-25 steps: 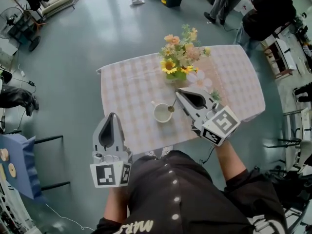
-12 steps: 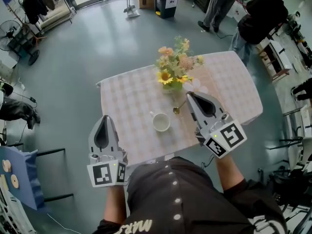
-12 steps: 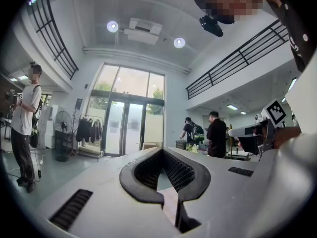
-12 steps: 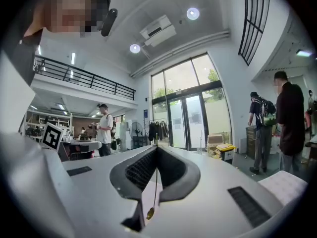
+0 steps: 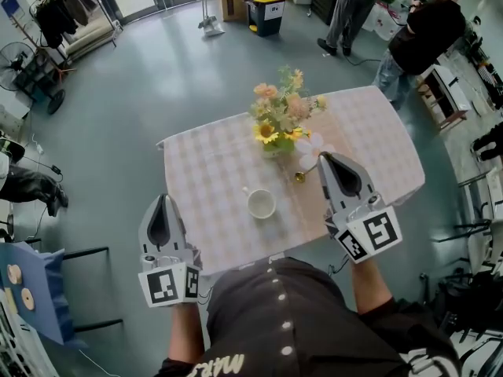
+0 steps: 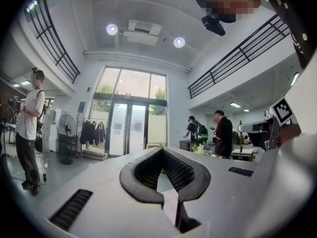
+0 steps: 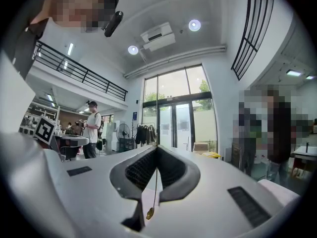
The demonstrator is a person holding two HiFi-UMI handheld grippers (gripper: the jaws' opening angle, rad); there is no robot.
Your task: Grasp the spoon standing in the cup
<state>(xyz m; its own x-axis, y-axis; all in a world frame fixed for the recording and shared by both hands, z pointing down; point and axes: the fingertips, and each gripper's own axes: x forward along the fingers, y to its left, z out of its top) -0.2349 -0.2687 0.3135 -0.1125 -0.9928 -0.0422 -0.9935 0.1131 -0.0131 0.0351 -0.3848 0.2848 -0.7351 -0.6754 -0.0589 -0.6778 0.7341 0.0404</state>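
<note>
Right gripper view is showing your right gripper with its jaws closed almost fully together, pinching the thin handle of the spoon right at their tips. The handle is running down from the pinch point through the hollow between the jaws, and the small golden bowl is hanging low, near the base of the jaws. In the head view the same gripper is hovering above the right half of the table, and the spoon is sticking out from its tips toward the left, with the bowl hanging in the air just in front of the flowers. The spoon is sitting clear of the cup, which is standing upright on the checked cloth, down and to the left of the spoon bowl and apart from it. You are holding your left gripper off the near left corner of the table, well away from the cup. In the left gripper view its jaws are meeting at the tips, with nothing caught between them.
</note>
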